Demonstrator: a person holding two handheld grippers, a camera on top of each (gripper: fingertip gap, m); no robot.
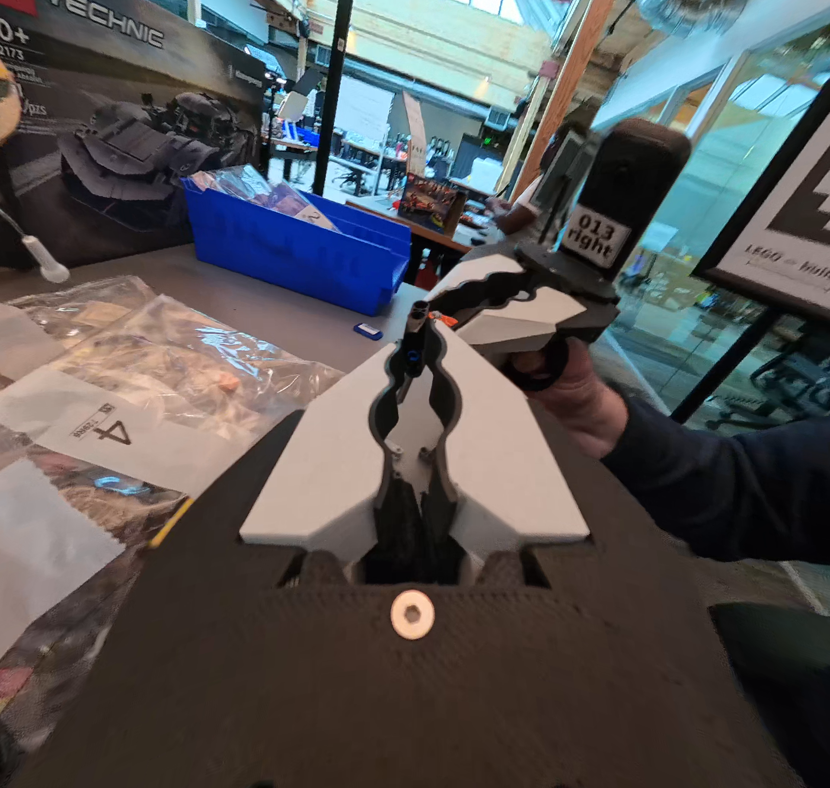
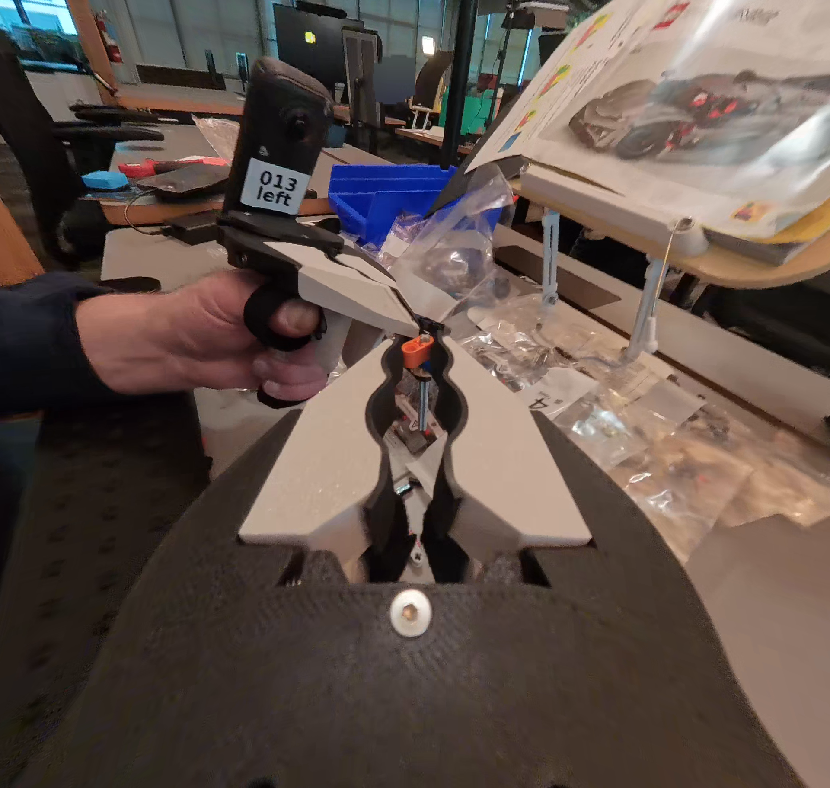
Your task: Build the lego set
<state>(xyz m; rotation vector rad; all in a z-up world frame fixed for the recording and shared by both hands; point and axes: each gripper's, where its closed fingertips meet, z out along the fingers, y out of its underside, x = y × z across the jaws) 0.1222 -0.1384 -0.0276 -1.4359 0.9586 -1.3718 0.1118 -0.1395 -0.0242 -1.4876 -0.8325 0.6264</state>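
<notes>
My left gripper [image 1: 417,333] is shut on a small black Technic piece [image 1: 414,339] with a blue pin, held upright above the table. My right gripper [image 2: 417,339] is shut on an orange Technic connector [image 2: 417,351] with a grey axle [image 2: 422,402] hanging below it. The two grippers meet tip to tip in the air. In the left wrist view the right gripper [image 1: 438,317] comes in from the right, and the orange piece [image 1: 439,318] touches or nearly touches the black piece. In the right wrist view the left gripper [image 2: 426,327] comes in from the left.
A blue bin [image 1: 296,249] with bags stands behind, and a dark Lego box [image 1: 112,115] at the back left. Clear numbered bags of parts [image 1: 157,362] cover the table. An instruction booklet [image 2: 673,115] lies on a raised stand at the right. A small blue item [image 1: 368,330] lies near the bin.
</notes>
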